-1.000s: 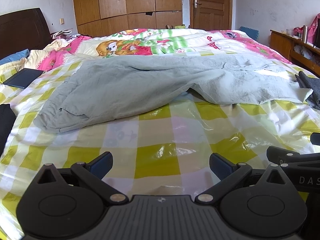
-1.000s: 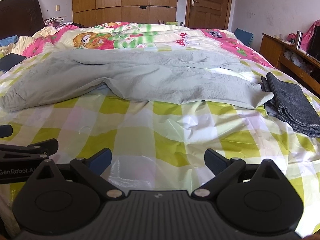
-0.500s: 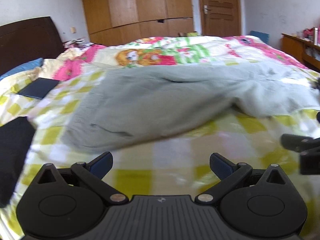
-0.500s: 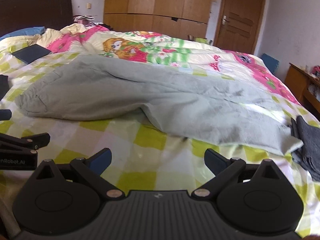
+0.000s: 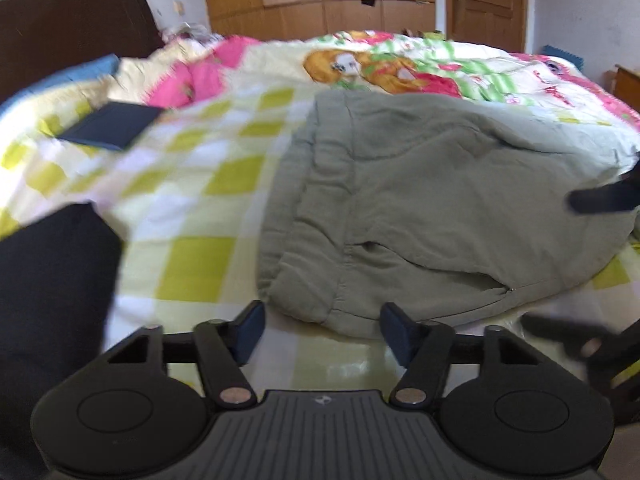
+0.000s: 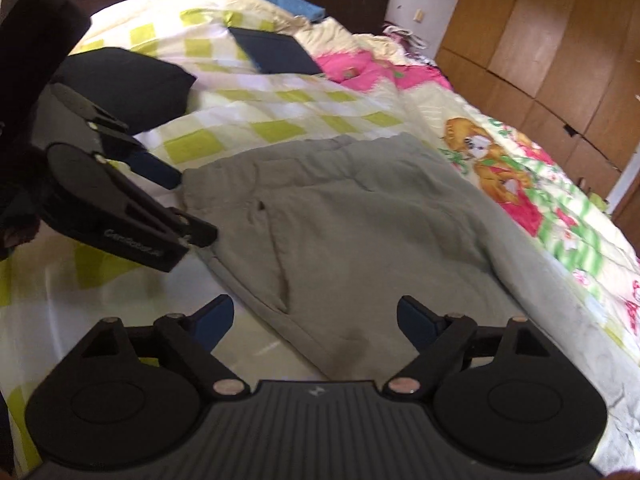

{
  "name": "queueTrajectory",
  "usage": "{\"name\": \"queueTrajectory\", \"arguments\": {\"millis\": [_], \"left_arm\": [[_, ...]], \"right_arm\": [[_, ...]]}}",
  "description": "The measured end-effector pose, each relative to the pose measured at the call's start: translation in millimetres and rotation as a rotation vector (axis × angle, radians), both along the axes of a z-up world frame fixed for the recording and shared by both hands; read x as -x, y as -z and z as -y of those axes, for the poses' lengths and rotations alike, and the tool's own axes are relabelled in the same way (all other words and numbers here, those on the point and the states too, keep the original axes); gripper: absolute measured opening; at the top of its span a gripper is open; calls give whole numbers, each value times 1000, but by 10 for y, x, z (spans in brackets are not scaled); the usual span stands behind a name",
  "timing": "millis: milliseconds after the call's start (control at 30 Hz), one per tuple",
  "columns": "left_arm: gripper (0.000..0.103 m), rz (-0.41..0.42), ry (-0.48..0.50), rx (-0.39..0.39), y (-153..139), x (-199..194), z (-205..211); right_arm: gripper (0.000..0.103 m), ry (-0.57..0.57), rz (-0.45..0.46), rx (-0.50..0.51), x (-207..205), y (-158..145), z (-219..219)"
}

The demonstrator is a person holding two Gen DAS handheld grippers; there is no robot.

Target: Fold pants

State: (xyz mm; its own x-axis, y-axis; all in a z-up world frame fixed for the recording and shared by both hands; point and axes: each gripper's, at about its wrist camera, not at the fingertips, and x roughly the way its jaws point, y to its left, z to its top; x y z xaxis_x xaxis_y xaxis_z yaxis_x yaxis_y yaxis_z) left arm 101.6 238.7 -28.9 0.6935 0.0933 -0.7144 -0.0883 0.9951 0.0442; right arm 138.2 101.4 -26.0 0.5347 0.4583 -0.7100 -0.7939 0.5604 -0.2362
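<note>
- On the bed's yellow-and-white checked plastic sheet (image 5: 192, 248) lie the grey-green cotton pants (image 5: 420, 208), spread flat, waistband end toward the near left, legs running off to the right.
- Just short of the waistband corner hovers the left hand-held gripper (image 5: 322, 330), its blue-padded jaws closing with no cloth pinched between them yet; the pants' edge sits right ahead of the gap.
- The right hand-held gripper (image 6: 314, 320) hangs over the pants' near hem, jaws also closing; grey fabric shows between them, but the pads are not pressing it.
- Left of the pants rests a folded black garment (image 5: 52, 288), near the sheet's edge.
- Further back lies a flat dark-blue folded item (image 5: 114, 124), well apart from the pants.
- Behind the pants is a bright cartoon-print quilt (image 5: 400, 68).
</note>
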Motion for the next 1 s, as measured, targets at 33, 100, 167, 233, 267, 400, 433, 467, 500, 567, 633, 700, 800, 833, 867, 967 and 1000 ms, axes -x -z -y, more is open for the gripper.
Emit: {"name": "queueTrajectory", "arguments": {"millis": [33, 100, 167, 233, 267, 400, 433, 467, 500, 567, 633, 700, 800, 833, 867, 967, 1000], "left_arm": [[68, -11, 9, 4, 43, -44, -30], [65, 9, 30, 0, 71, -75, -71], [51, 19, 24, 22, 70, -98, -147], [36, 26, 26, 64, 64, -83, -240], [32, 24, 27, 81, 68, -66, -283], [28, 22, -2, 97, 33, 87, -462], [28, 22, -15, 91, 20, 159, -513], [26, 18, -33, 81, 13, 238, -573], [26, 10, -54, 69, 10, 325, -632], [22, -24, -105, 22, 28, 509, -757], [22, -41, -152, -20, 49, 683, -882], [22, -45, -192, -19, 26, 823, -980], [22, -28, -211, -31, -93, 947, -943], [22, -15, -201, -45, -148, 977, -891], [22, -1, -186, -59, -196, 969, -824], [23, 39, -128, -86, -336, 936, -529], [23, 51, -102, -86, -372, 904, -418]], "right_arm": [[76, -14, -18, 19, -37, 54, -63], [57, -13, -64, 31, -110, 126, -120], [37, 27, -139, 1, -190, 122, -140], [27, 59, -181, -3, -206, 107, -183], [21, 59, -195, -2, -191, 103, -218], [15, -6, -252, -10, 16, 70, -388], [15, -23, -261, -14, 100, 67, -437], [15, -38, -264, -21, 179, 66, -478], [15, -52, -263, -29, 262, 63, -532], [18, -56, -263, -52, 390, 63, -636], [19, -31, -281, -87, 448, 44, -699], [21, -10, -305, -122, 468, 4, -723], [26, 30, -332, -193, 502, -153, -540], [27, 55, -322, -219, 523, -219, -409], [30, 81, -308, -234, 529, -275, -263], [40, 214, -273, -271, 476, -376, 462], [40, 276, -263, -274, 445, -380, 745]]}}
